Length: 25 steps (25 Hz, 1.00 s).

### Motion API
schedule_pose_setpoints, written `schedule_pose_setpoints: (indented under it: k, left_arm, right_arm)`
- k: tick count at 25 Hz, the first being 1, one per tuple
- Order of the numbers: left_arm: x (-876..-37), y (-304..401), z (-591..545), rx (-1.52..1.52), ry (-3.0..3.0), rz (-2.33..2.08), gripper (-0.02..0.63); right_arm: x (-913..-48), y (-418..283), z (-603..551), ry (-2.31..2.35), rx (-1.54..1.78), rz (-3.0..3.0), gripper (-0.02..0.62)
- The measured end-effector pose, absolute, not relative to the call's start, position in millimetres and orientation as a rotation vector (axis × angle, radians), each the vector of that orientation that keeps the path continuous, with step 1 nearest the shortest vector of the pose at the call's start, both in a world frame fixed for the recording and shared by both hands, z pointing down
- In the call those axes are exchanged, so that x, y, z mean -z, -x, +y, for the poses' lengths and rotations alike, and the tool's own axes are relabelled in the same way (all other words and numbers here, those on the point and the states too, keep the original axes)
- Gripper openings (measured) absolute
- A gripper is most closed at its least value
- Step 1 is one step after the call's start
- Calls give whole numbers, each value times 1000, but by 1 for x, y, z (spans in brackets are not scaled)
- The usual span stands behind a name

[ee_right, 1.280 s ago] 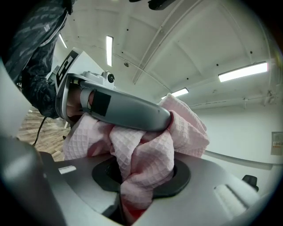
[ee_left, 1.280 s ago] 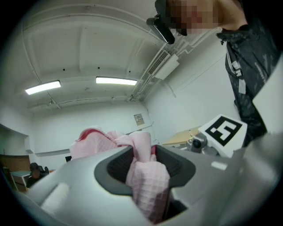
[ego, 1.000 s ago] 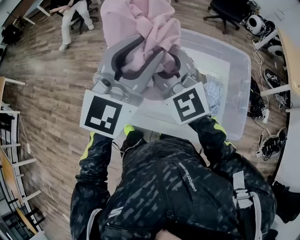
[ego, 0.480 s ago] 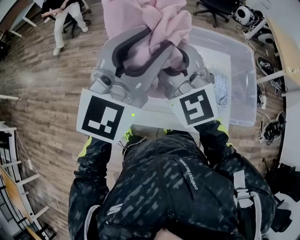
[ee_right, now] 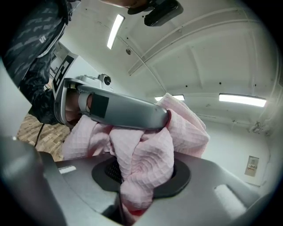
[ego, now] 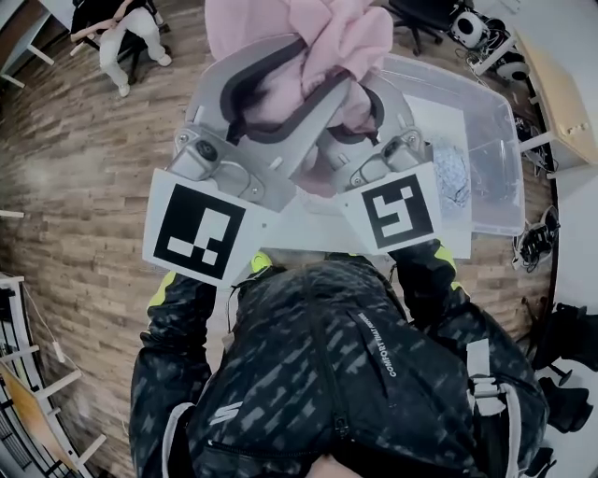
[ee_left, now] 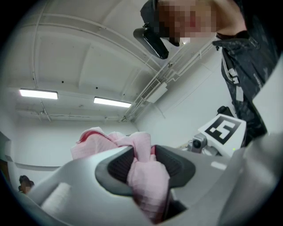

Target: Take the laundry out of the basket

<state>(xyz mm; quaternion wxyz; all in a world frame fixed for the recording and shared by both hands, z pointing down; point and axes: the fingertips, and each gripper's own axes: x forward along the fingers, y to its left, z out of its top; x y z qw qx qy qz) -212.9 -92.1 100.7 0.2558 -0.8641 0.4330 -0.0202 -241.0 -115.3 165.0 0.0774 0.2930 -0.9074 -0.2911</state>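
Observation:
A pink waffle-weave cloth [ego: 336,28] is bunched up high in front of me, well above the clear plastic basket [ego: 486,121]. My left gripper [ego: 313,70] is shut on it, a fold squeezed between its dark pads [ee_left: 143,165]. My right gripper [ego: 360,103], close beside the left, is shut on the same cloth [ee_right: 146,163], with its pads pressing a thick twist of it [ee_right: 141,170]. The left gripper's jaw crosses the right gripper view above the bundle. A blue-and-white patterned cloth [ego: 455,177] lies in the basket by its right wall.
The basket stands on a wooden floor [ego: 84,187]. A person sits on a chair at the top left [ego: 112,33]. An office chair [ego: 420,19] stands behind the basket. A desk [ego: 561,93] and cables [ego: 533,247] lie at the right.
Both grippers have risen towards the head camera with the pink cloth still clamped, and look larger. The basket has slid to the right in the view.

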Motion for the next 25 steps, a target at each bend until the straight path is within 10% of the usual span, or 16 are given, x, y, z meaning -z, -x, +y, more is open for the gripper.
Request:
schedule_pose_setpoints:
  k: [25]
  left_arm:
    - [-289,363,-86,3,2804,1152,152]
  right_arm:
    - [-356,376,-89,-1010,240,-2659,135]
